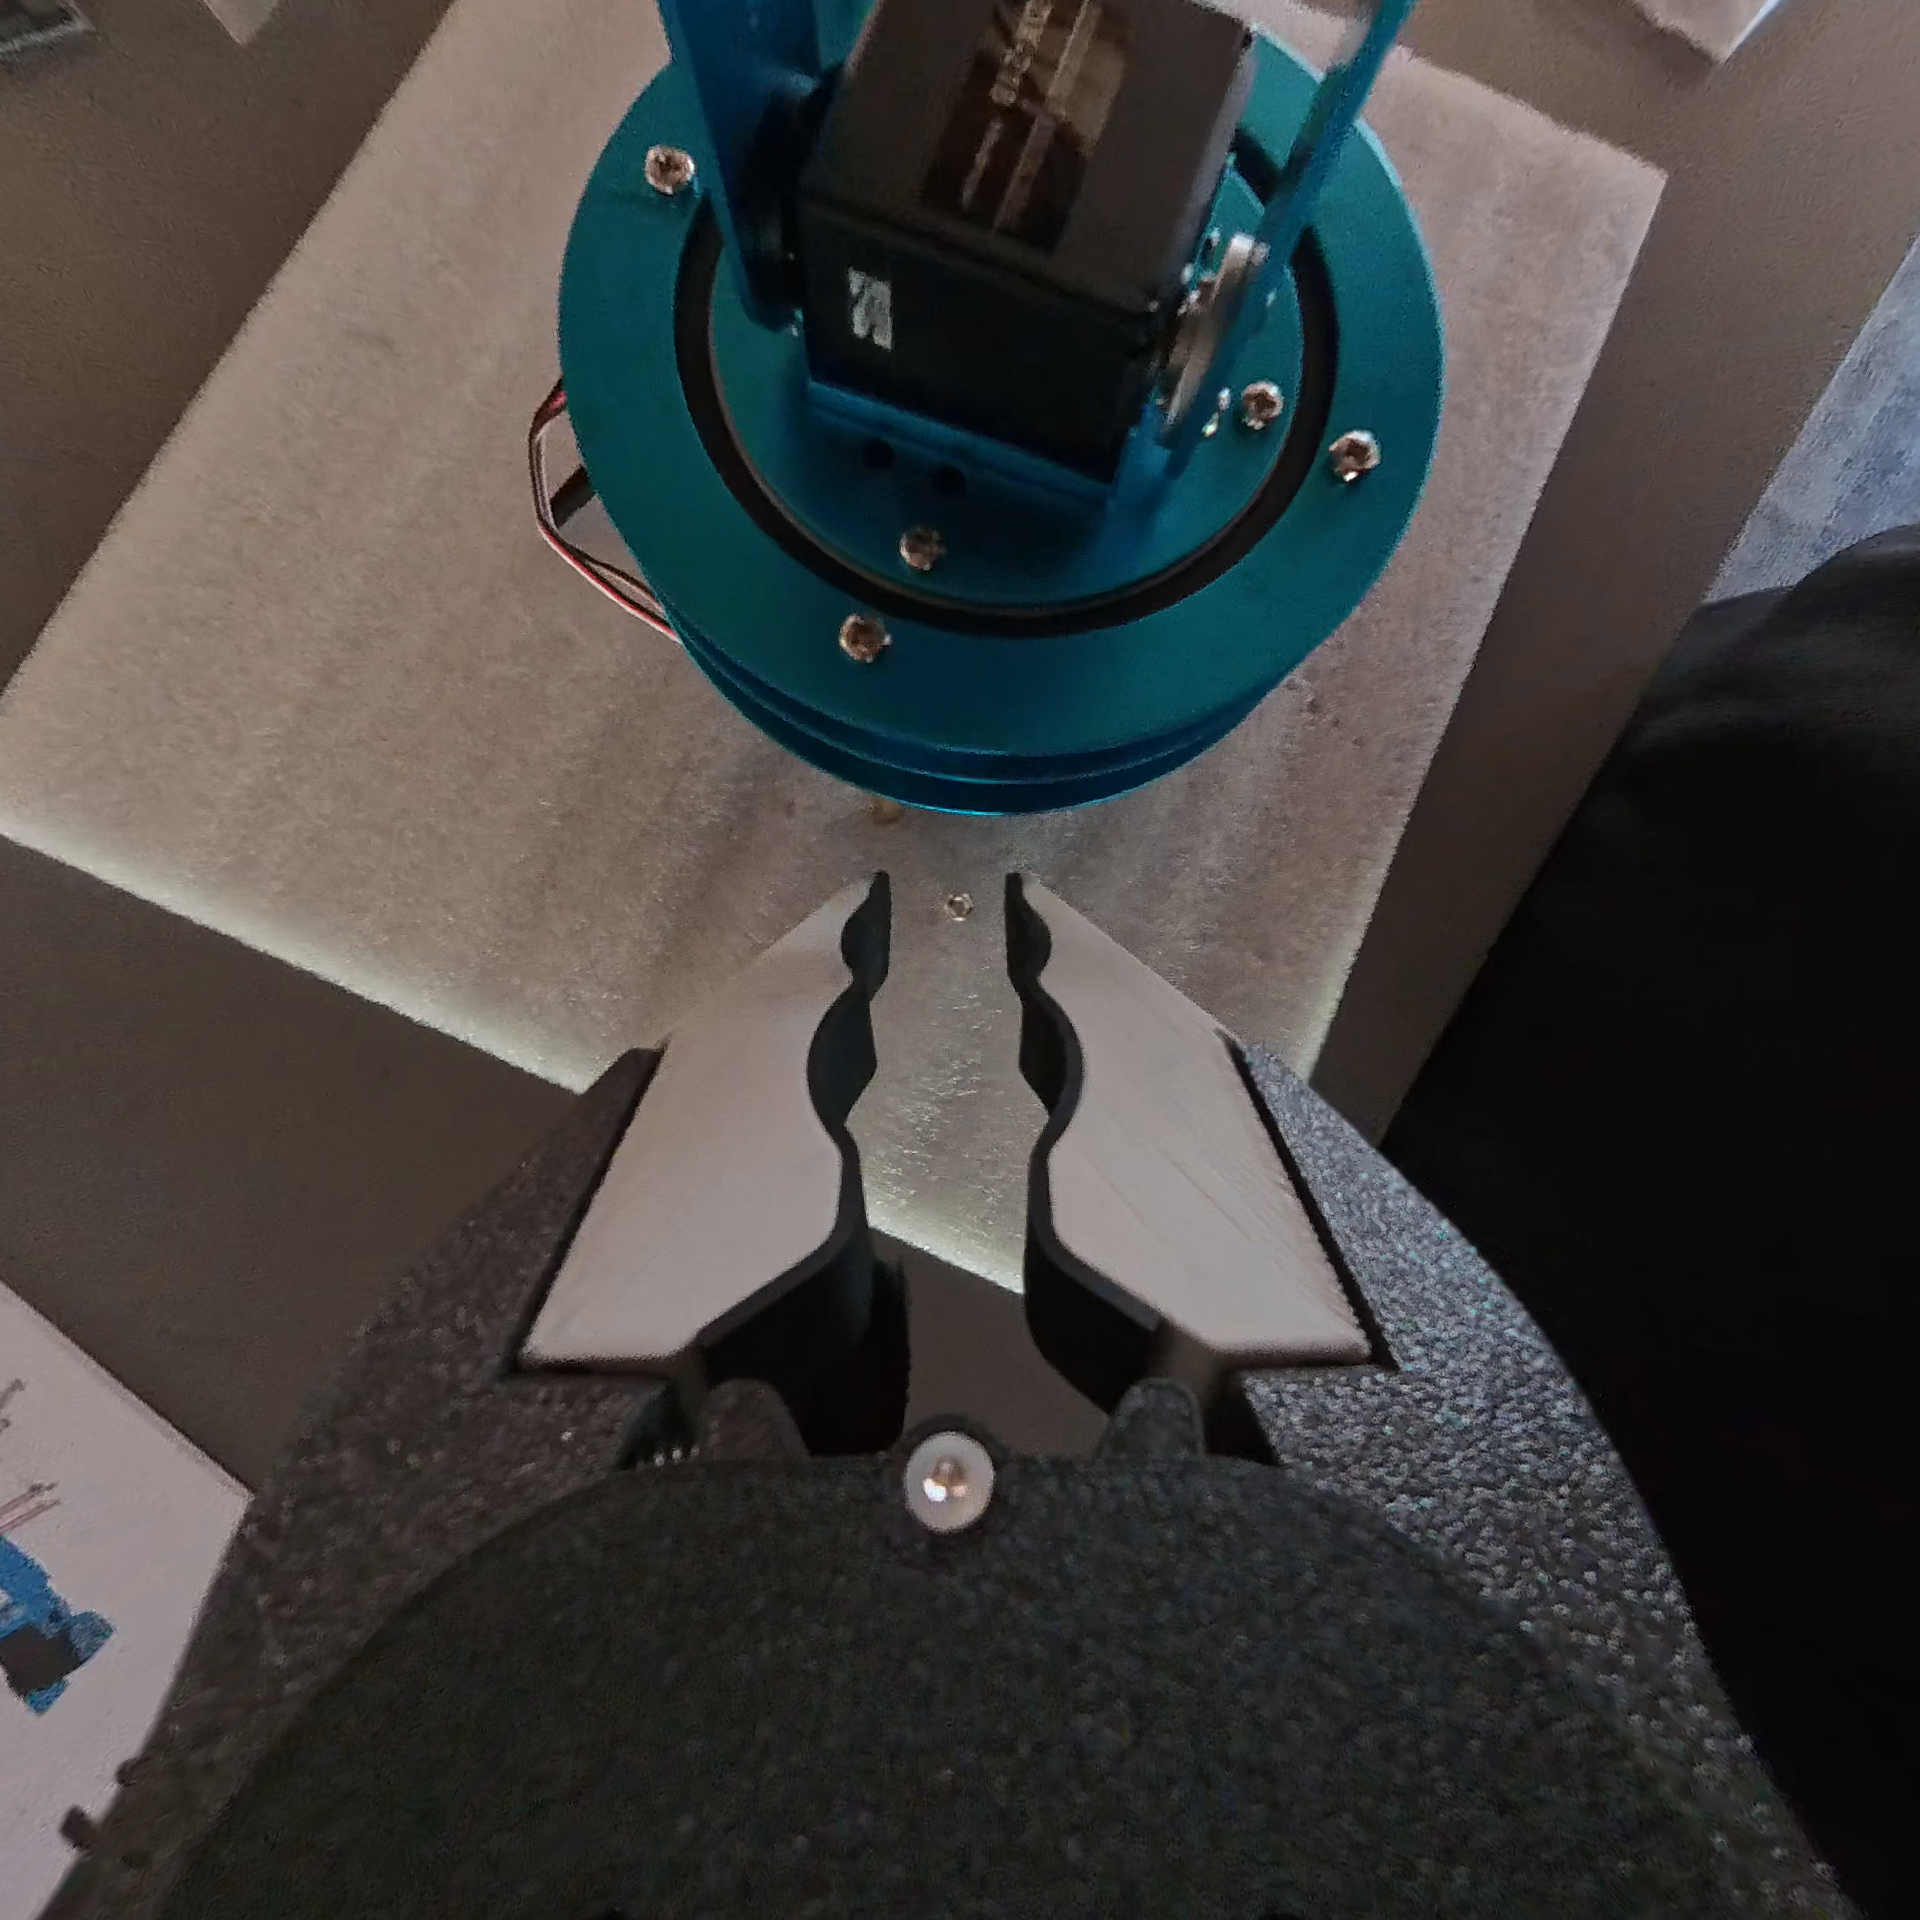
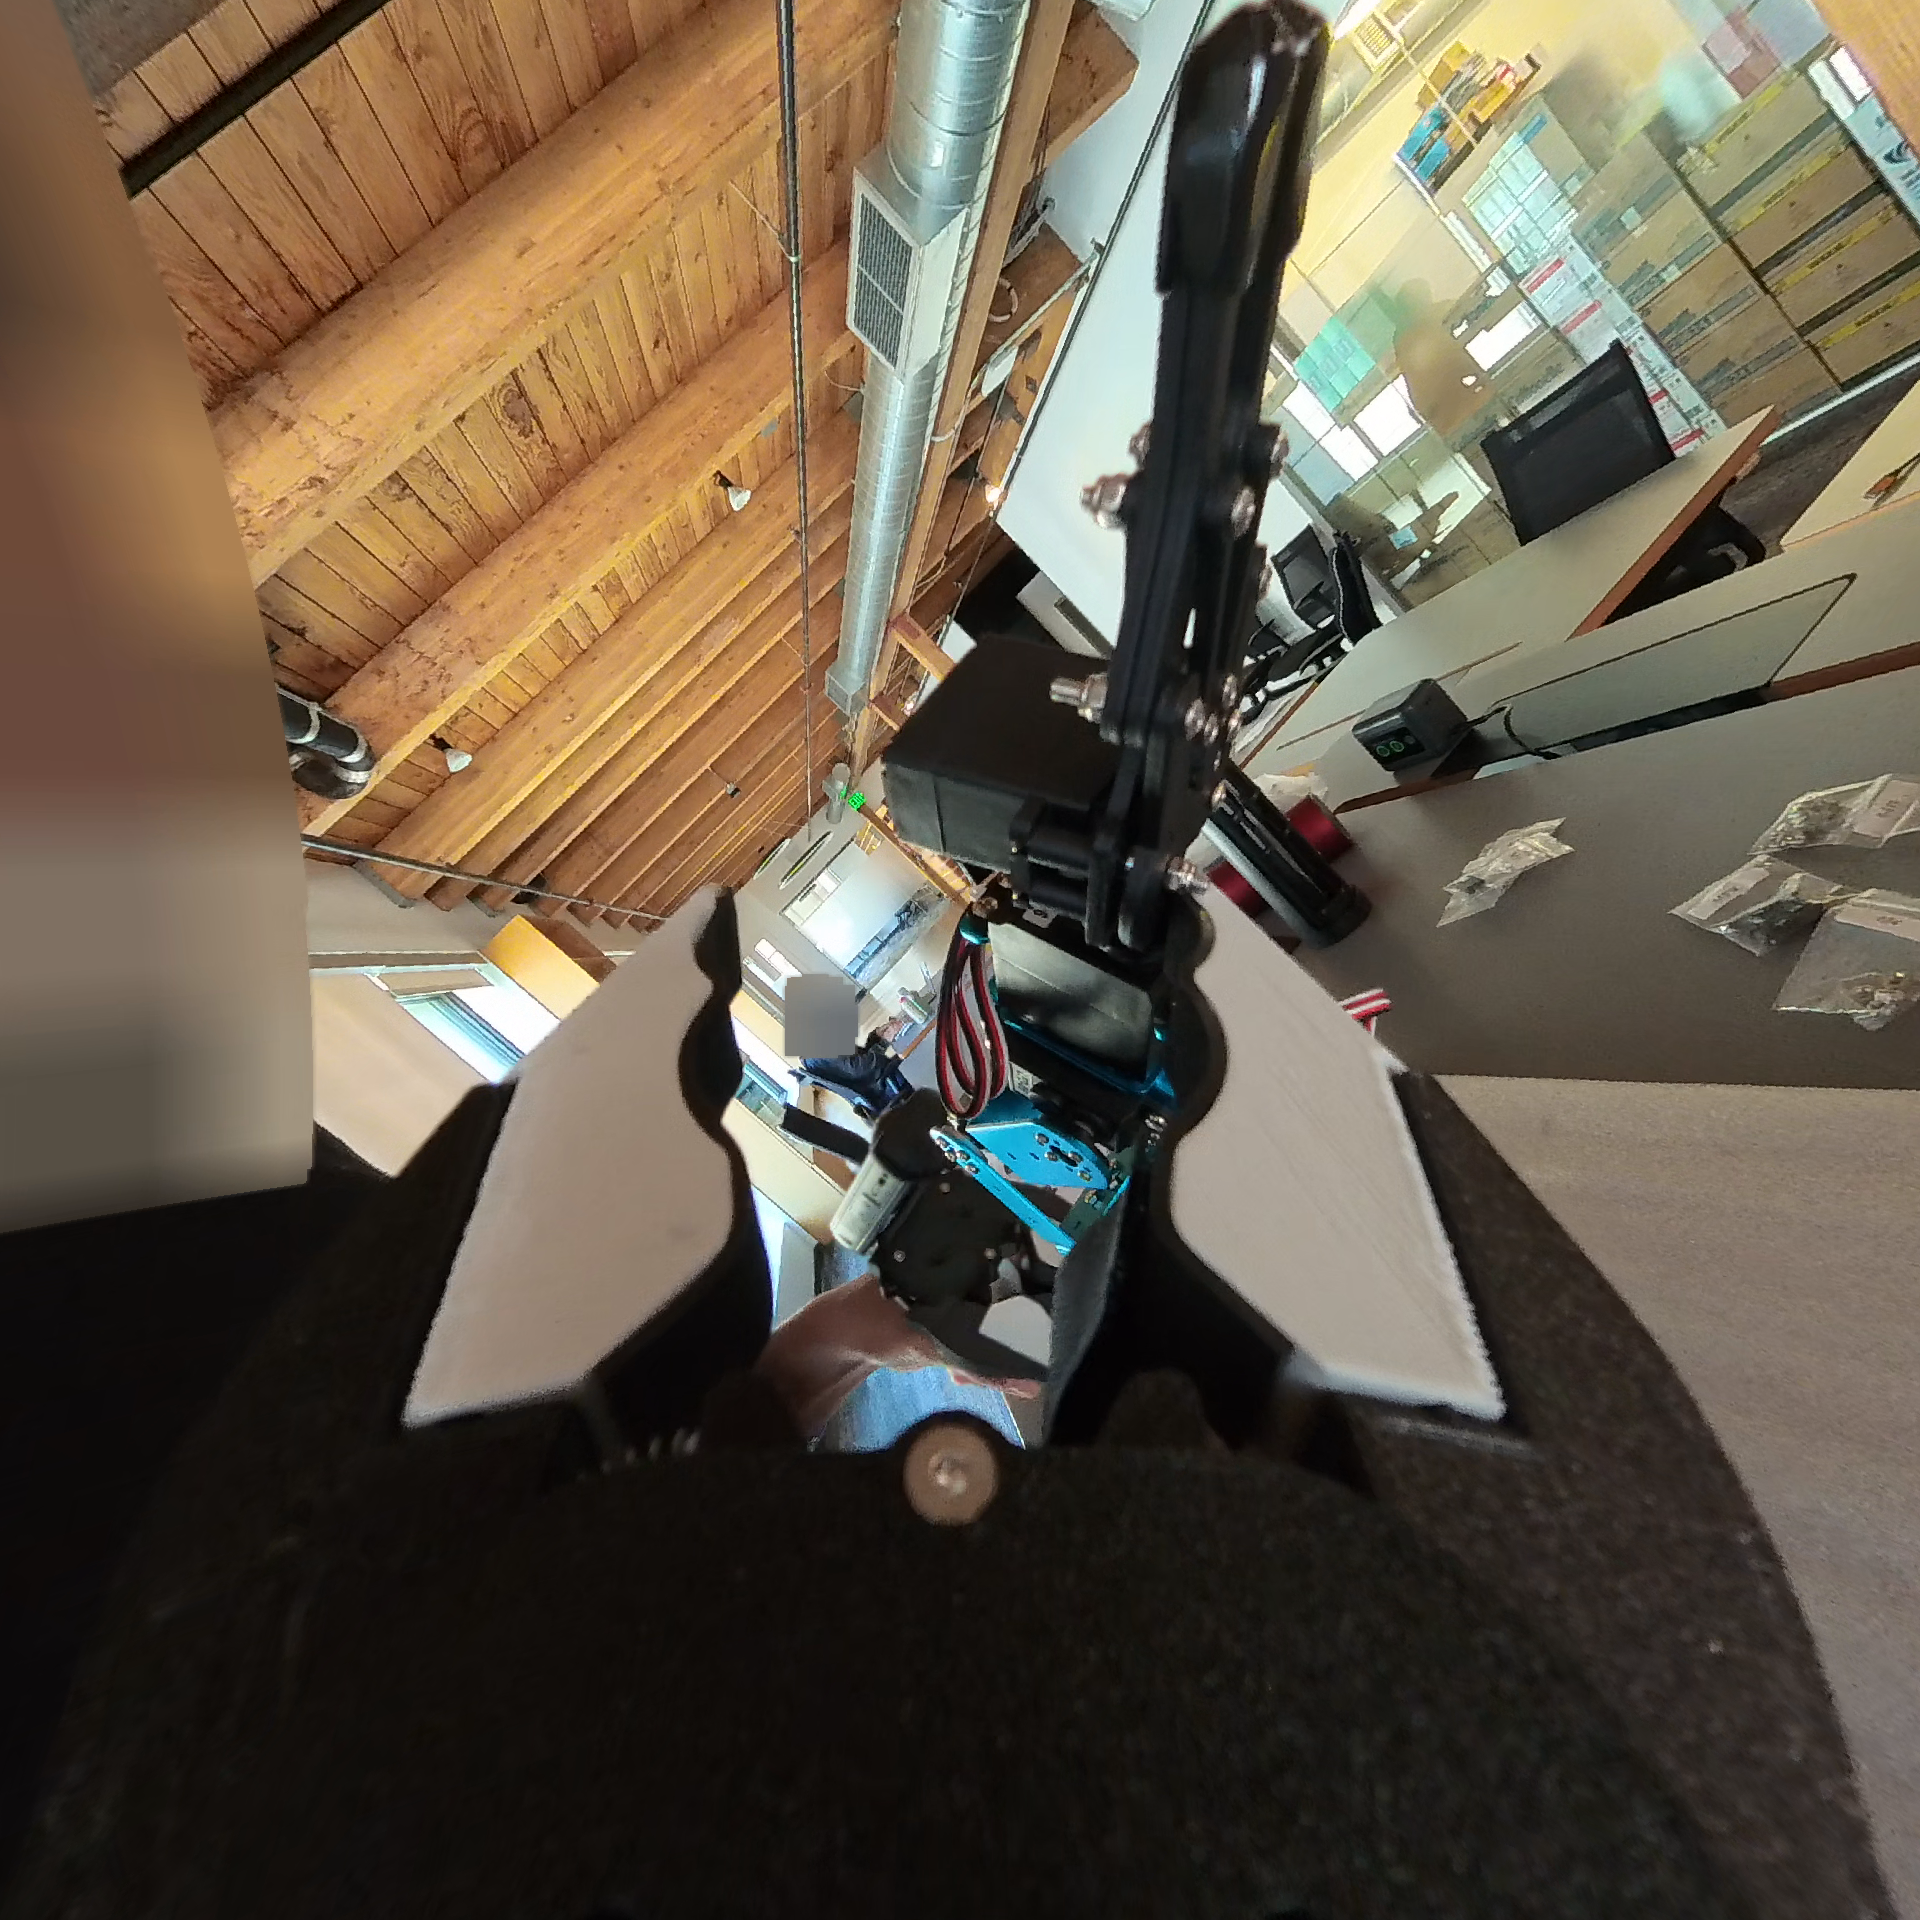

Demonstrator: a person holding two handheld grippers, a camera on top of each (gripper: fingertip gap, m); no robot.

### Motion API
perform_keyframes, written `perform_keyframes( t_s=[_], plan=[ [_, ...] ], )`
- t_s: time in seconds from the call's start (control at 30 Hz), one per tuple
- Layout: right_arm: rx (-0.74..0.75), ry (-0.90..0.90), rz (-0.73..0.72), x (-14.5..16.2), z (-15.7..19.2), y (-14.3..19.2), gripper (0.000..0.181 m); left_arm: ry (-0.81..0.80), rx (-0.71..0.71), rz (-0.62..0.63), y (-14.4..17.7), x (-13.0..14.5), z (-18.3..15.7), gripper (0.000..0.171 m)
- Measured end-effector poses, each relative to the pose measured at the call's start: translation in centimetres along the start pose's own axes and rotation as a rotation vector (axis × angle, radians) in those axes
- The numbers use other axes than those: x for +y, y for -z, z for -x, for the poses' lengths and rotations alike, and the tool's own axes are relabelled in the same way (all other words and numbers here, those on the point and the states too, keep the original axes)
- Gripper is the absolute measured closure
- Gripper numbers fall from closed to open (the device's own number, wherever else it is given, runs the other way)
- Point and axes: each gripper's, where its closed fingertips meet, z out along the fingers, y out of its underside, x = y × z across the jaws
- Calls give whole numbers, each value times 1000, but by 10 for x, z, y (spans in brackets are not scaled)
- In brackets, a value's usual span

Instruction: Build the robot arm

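Observation:
My left gripper points down at a white foam pad, jaws a narrow gap apart and empty. A tiny metal nut lies on the foam between its fingertips. Just beyond stands the round blue base of a small robot arm, with a black servo on top. My right gripper is wide open and tilted upward. The small arm's blue bracket and black servo sit between its fingers, close against the right finger. The arm's black claw rises above.
A printed sheet lies at lower left and dark cloth is at the right. In the right wrist view, bags of small parts and red spools lie on the grey table. A hand shows below the arm.

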Motion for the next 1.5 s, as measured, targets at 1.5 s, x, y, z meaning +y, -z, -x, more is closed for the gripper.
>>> perform_keyframes(
  t_s=[1.5],
  plan=[
    [-15,-5,6,0,-2,2,99,-365,295,-598,142,-283,-51,167]
  ],
)
